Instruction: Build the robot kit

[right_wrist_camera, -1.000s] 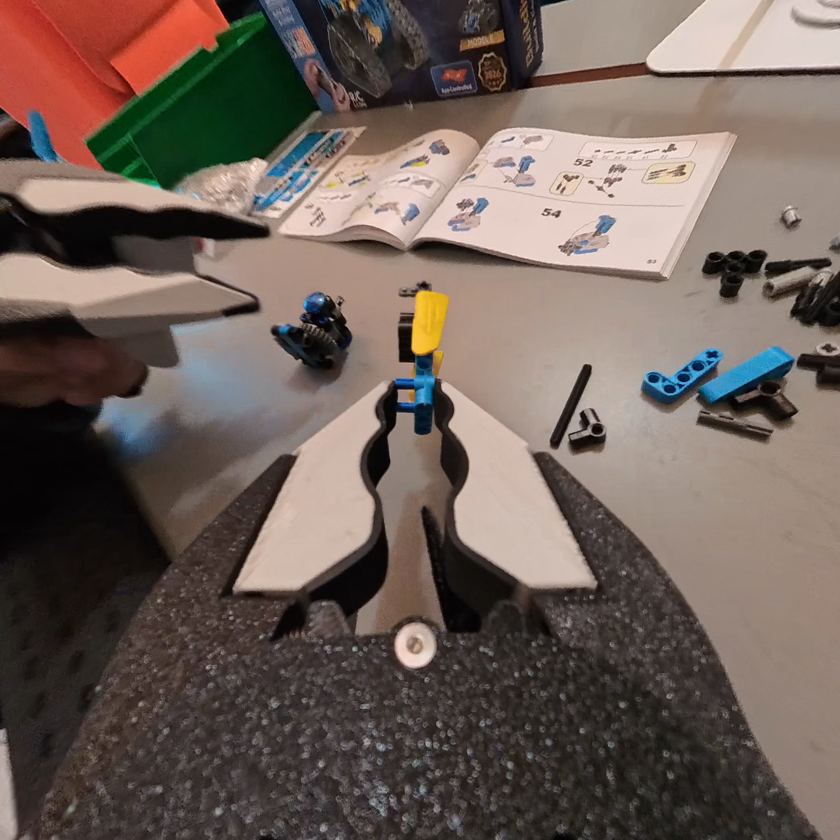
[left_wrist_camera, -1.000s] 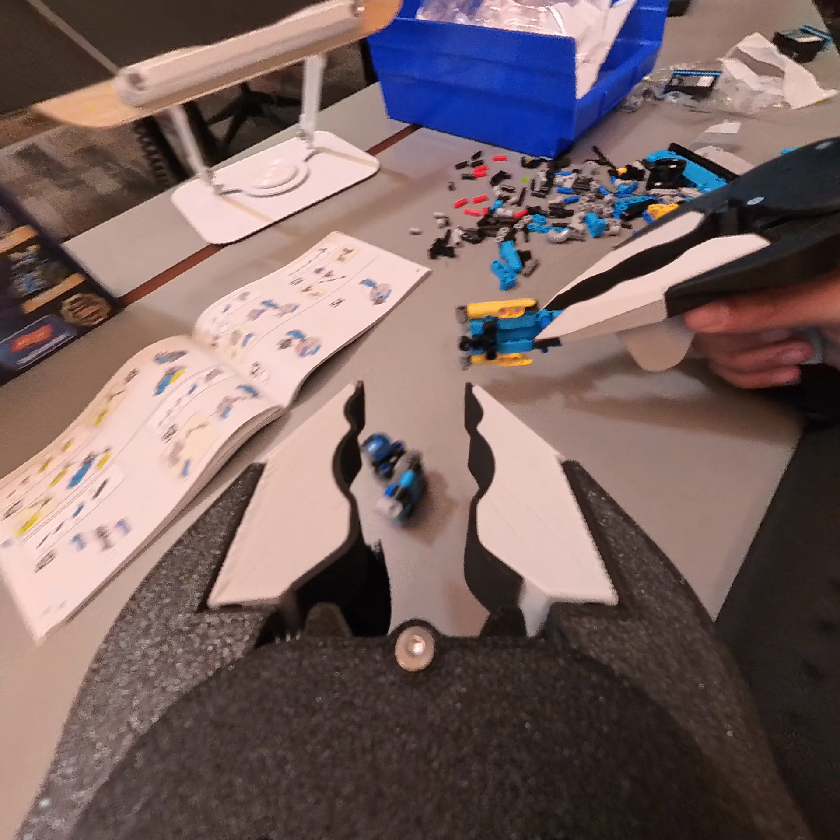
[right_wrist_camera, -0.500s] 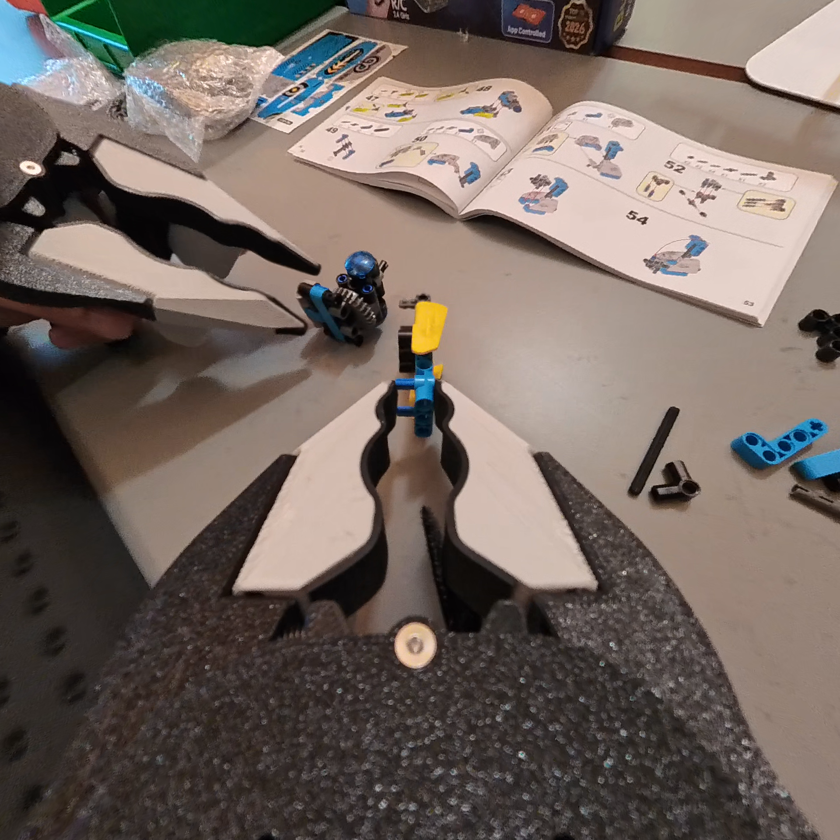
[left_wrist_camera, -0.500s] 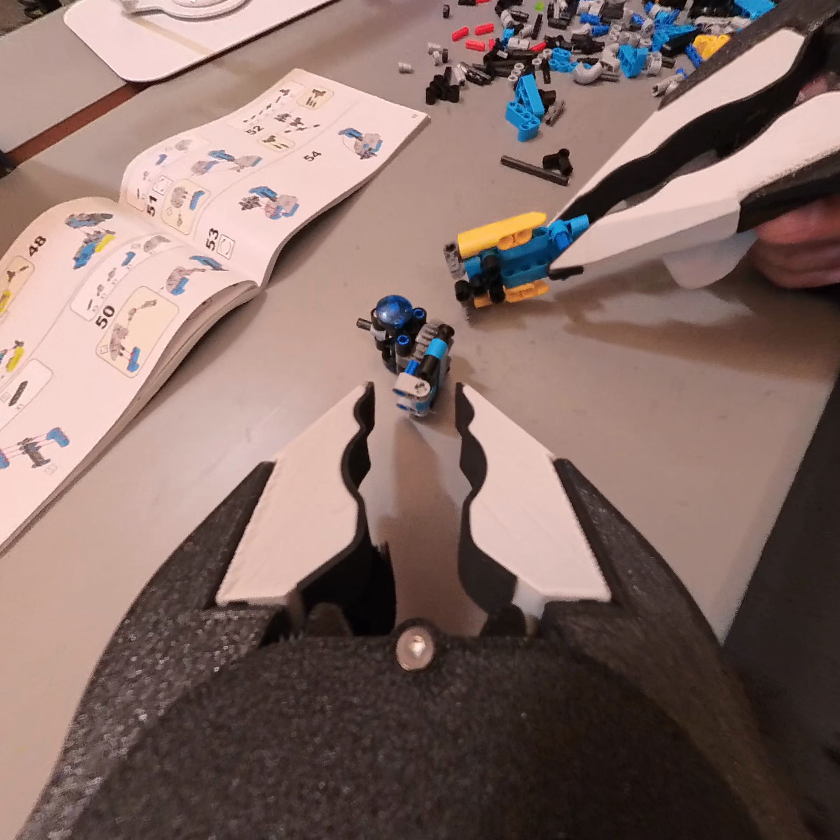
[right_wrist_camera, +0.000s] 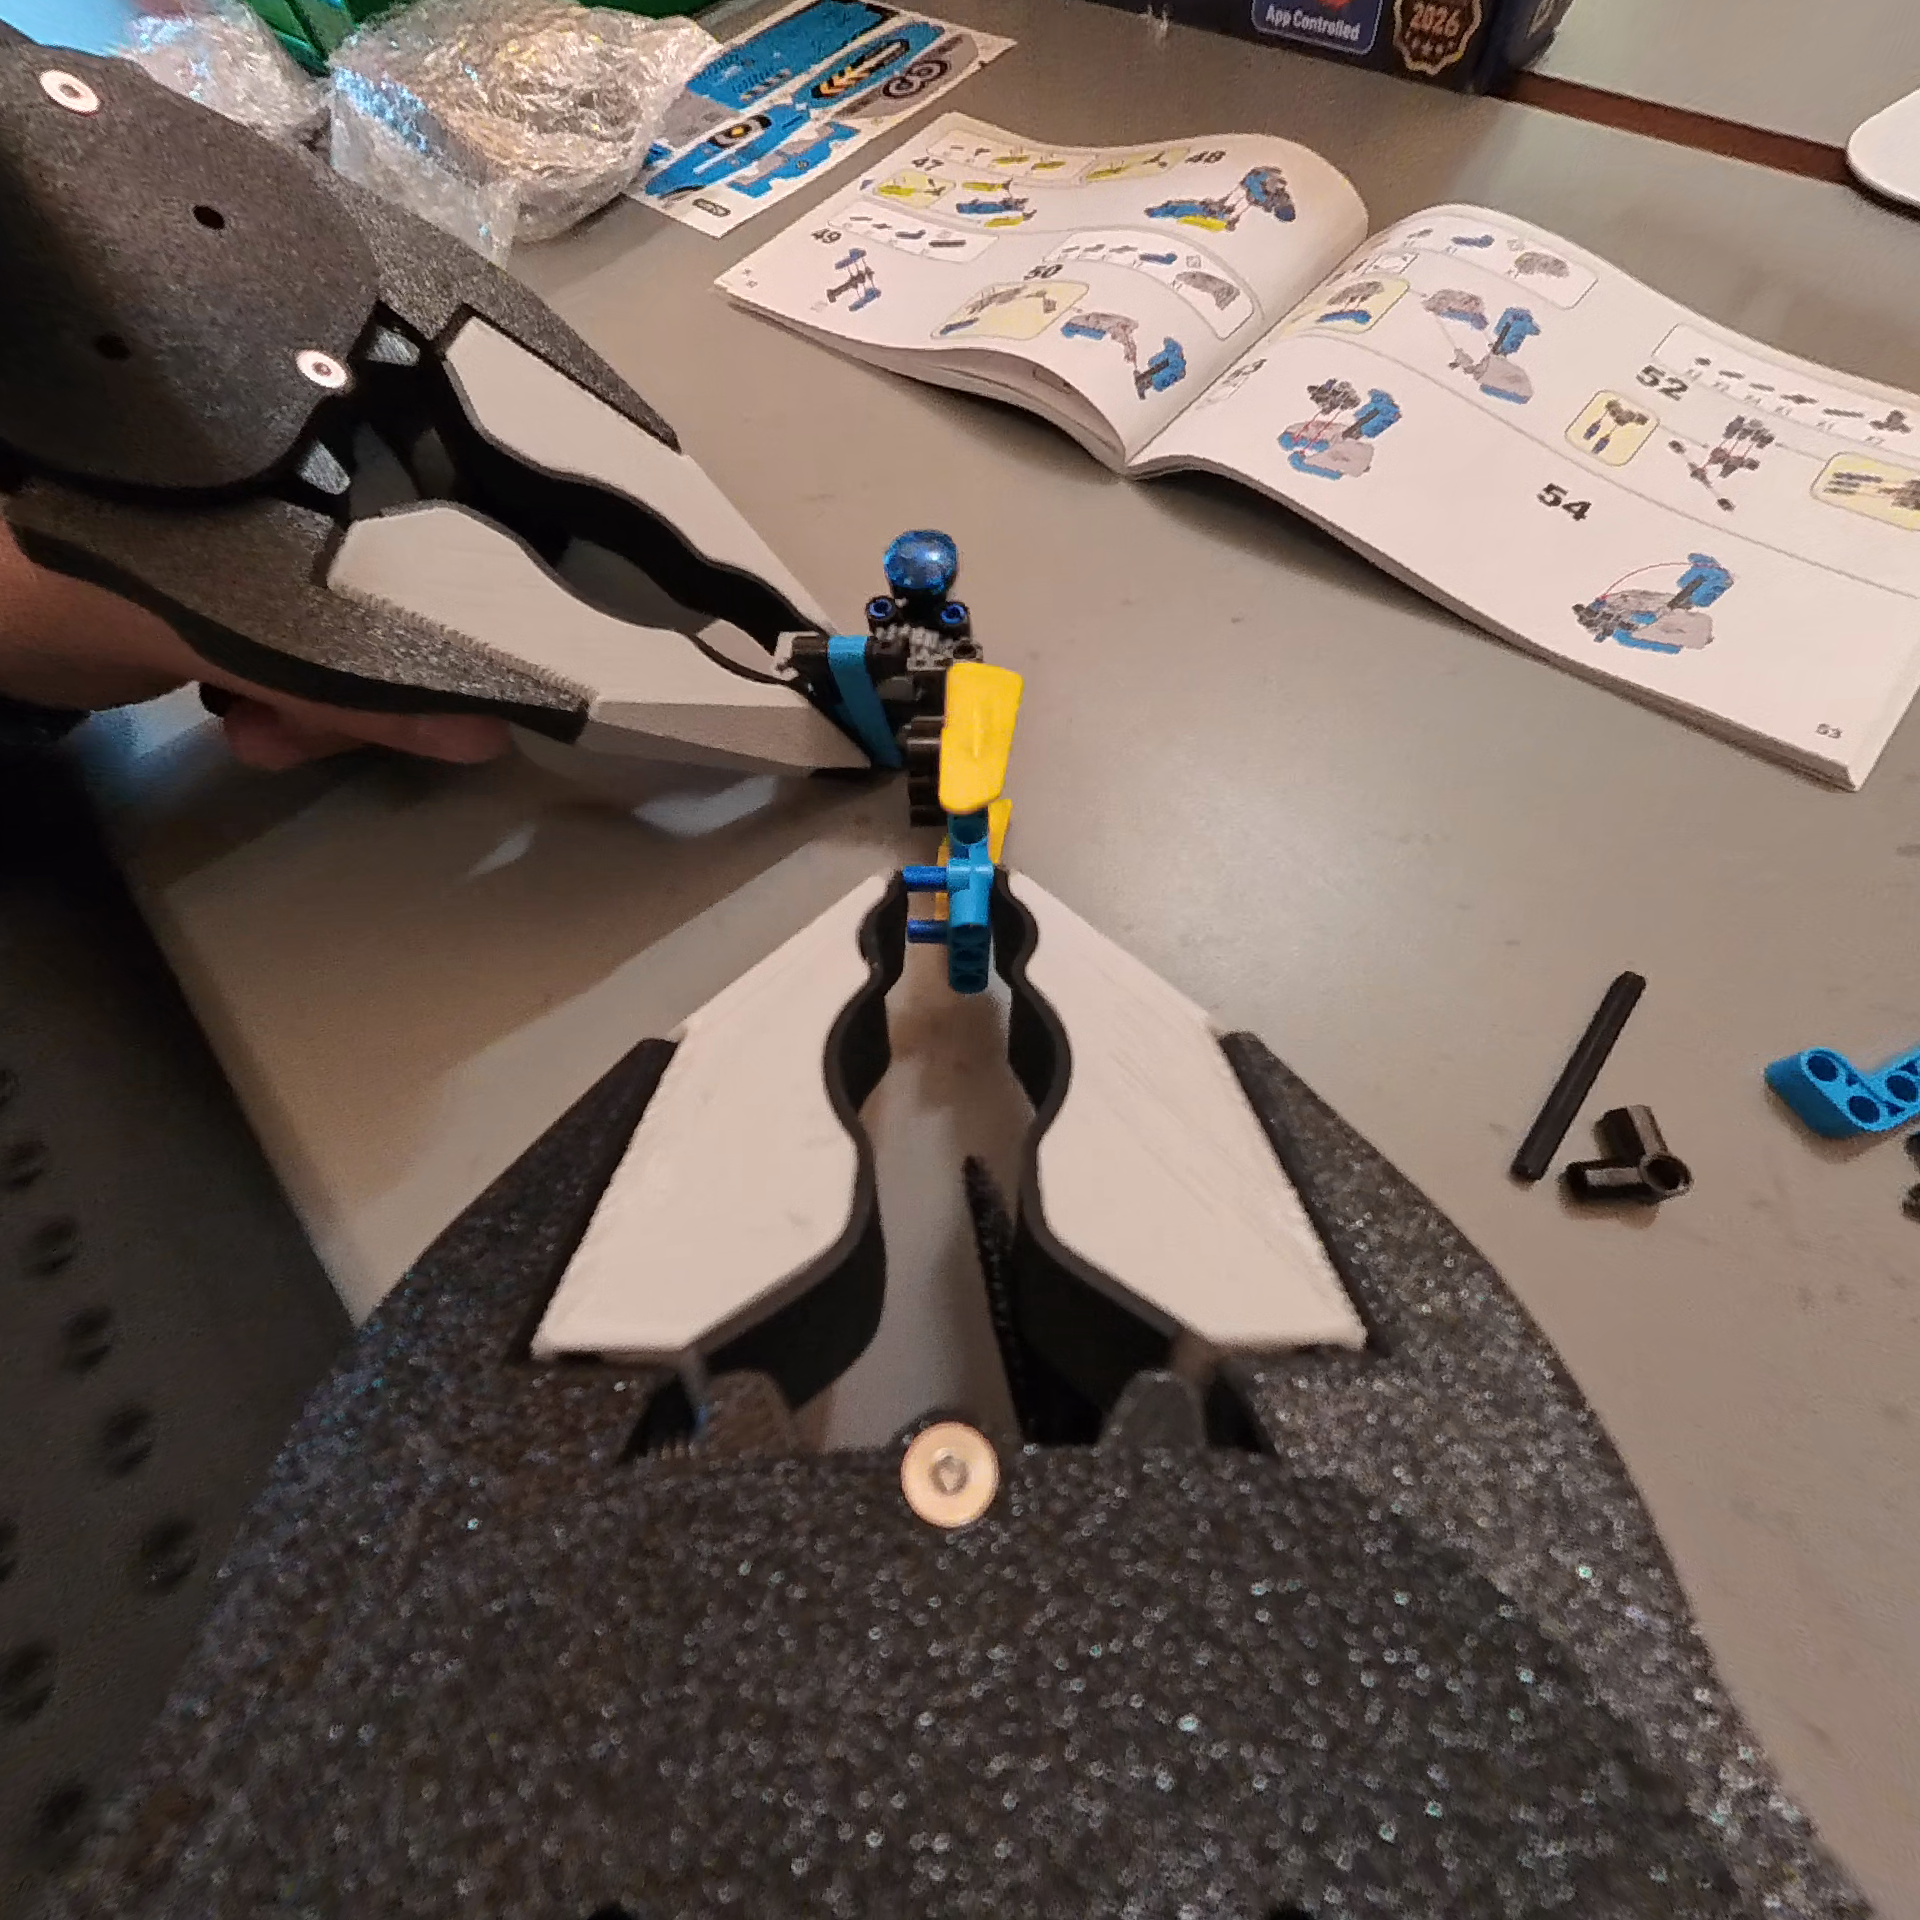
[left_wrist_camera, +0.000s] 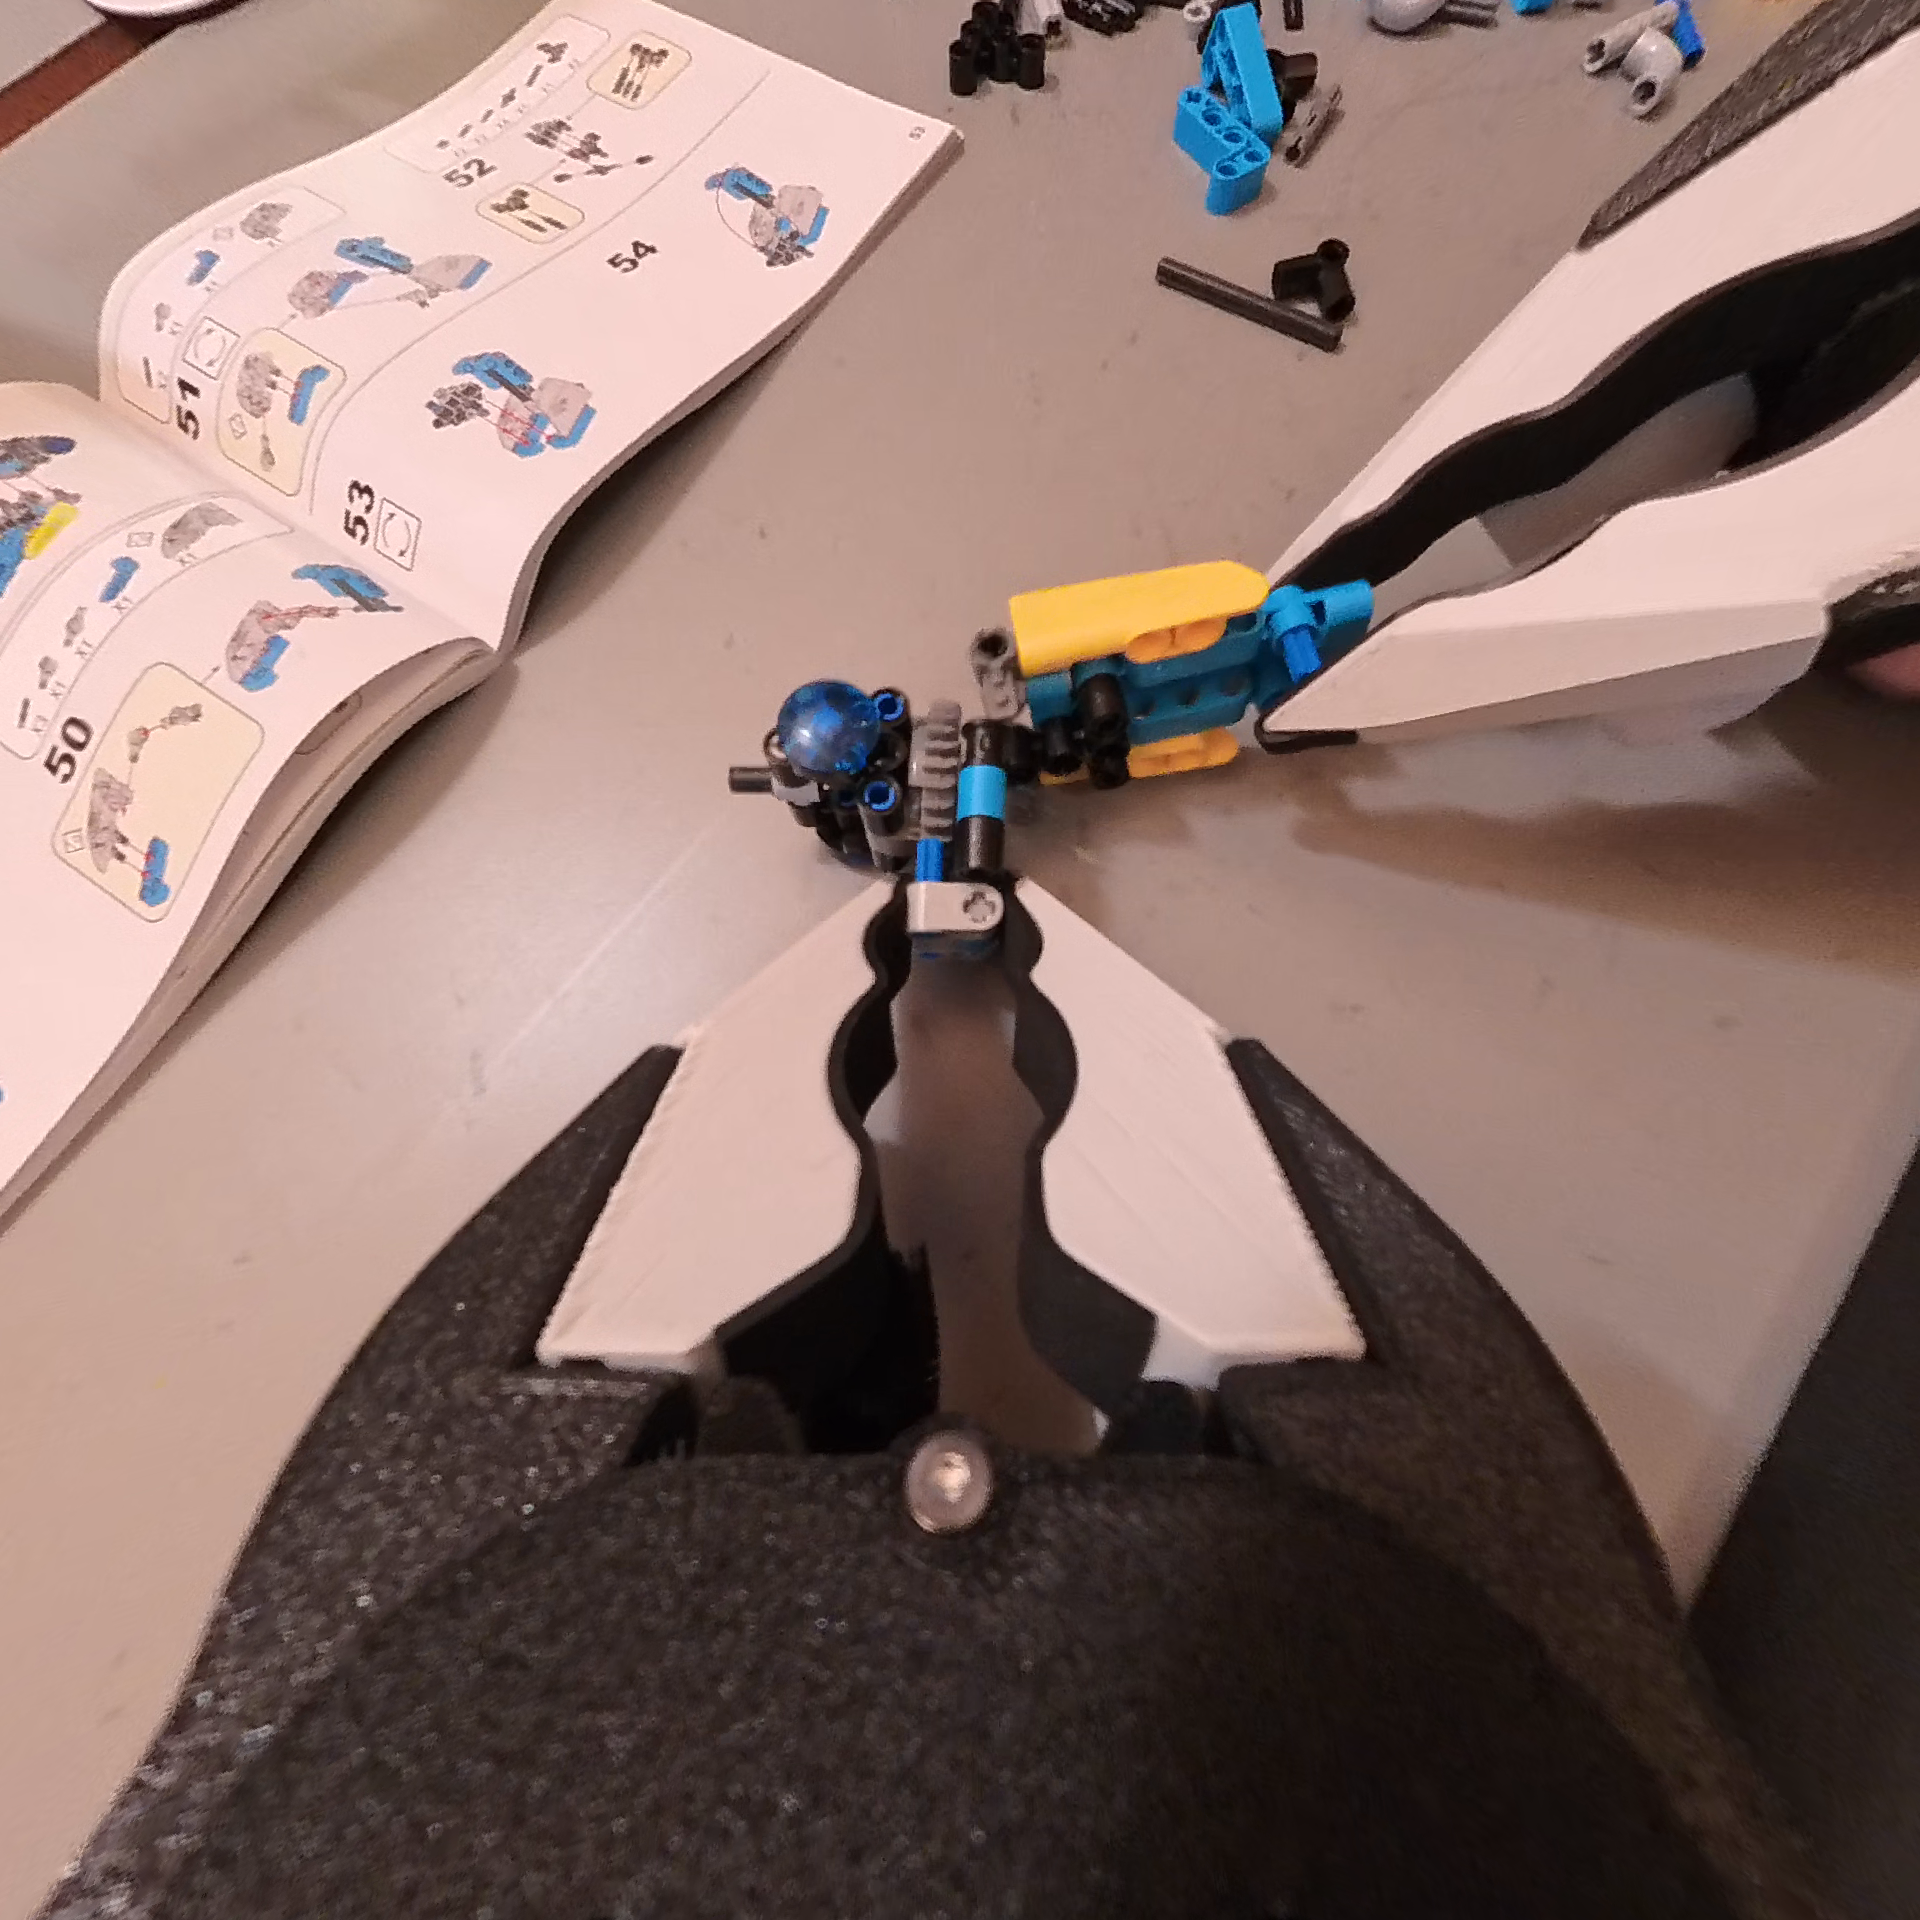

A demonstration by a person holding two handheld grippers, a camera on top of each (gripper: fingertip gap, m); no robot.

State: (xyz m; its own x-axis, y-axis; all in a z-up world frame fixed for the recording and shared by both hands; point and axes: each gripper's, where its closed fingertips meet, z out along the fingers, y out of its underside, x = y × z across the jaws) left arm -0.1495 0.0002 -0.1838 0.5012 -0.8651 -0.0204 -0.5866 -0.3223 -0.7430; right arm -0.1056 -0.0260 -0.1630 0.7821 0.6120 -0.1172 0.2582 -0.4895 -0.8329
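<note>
My left gripper is shut on the grey connector end of a small black assembly with a blue dome and a grey gear, held low over the grey table. My right gripper is shut on the blue end of a yellow and blue assembly. The two assemblies meet at right angles and touch. In the left wrist view the right gripper comes in from the right with the yellow and blue assembly. In the right wrist view the left gripper comes in from the left with the small assembly.
An open instruction booklet lies beyond the assemblies; it also shows in the right wrist view. A black axle and connector lie to the right. Loose blue and black parts, crumpled plastic bags and a sticker sheet lie farther off. My hands' fingertips stand some 6 cm from each other.
My left gripper moved forward and closed on the small assembly that lay on the table. The two grippers came together until the assemblies touch.
</note>
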